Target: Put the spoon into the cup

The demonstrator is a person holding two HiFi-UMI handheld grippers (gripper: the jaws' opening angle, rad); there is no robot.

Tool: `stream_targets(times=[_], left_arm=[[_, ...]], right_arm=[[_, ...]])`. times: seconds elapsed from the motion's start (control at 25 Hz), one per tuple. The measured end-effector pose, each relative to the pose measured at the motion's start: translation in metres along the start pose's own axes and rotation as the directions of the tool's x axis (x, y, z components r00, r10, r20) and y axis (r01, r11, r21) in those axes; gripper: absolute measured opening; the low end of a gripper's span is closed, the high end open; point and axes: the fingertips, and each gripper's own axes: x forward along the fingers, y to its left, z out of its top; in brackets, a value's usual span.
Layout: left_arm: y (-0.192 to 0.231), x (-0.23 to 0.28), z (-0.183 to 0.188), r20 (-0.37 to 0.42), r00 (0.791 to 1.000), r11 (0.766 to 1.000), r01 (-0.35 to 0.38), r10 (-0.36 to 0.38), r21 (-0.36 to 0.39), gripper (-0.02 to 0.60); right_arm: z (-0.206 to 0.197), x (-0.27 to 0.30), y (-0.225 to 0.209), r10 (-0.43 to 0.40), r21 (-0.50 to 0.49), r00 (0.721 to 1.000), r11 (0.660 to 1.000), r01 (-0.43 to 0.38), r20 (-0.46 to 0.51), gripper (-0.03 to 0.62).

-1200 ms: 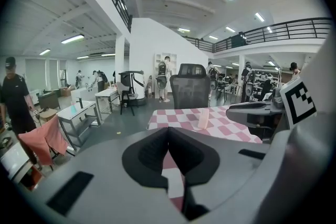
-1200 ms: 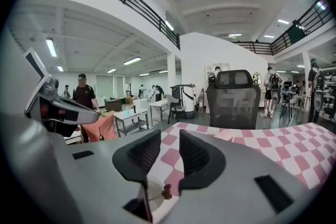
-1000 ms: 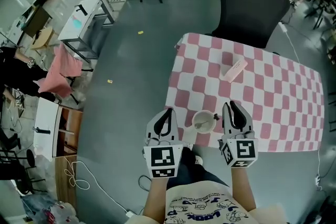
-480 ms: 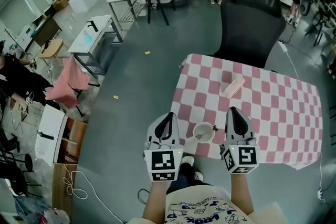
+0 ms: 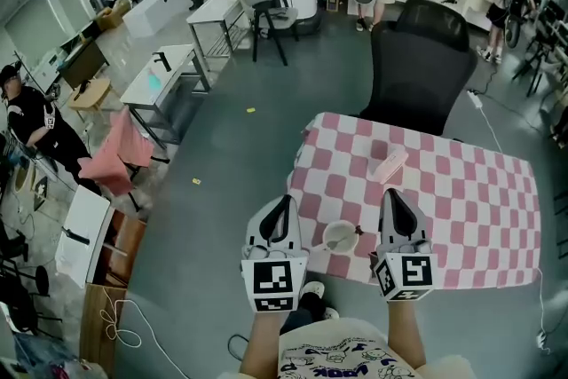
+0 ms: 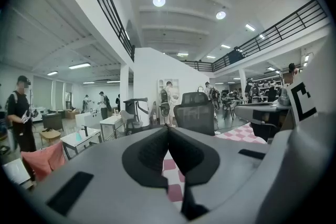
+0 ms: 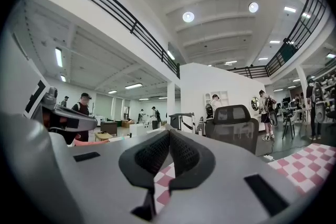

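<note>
A pale cup (image 5: 338, 236) stands near the front edge of the table, on the pink-and-white checked cloth (image 5: 461, 191). The spoon (image 5: 354, 232) rests inside it, its handle poking over the right rim. My left gripper (image 5: 285, 201) hangs left of the cup, past the table's left edge, and my right gripper (image 5: 391, 193) hangs right of the cup. Both are held level above the table. In the left gripper view the left gripper (image 6: 169, 131) is shut and empty. The right gripper (image 7: 169, 134) in its own view is likewise shut with nothing between the pads. Neither gripper view shows the cup.
A pink box (image 5: 390, 164) lies on the cloth beyond the cup. A black office chair (image 5: 417, 67) stands at the table's far side. Grey floor lies to the left, with desks (image 5: 164, 80), a pink cloth (image 5: 111, 155) and people further off.
Both grippers have risen beside the cup, and the right jaws have come together. The head view has tilted up, showing more of the room. The cup with the spoon has stayed in place.
</note>
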Motion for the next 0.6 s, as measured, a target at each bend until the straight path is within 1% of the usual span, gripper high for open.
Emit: stream_targets(times=[0.6], left_arm=[[-0.009, -0.003, 0.016, 0.035, 0.999, 1.0, 0.009, -0.009, 0.008, 0.014]], right_arm=[[0.017, -0.006, -0.009, -0.017, 0.002, 0.999, 1.0, 0.017, 0.028, 0.015]])
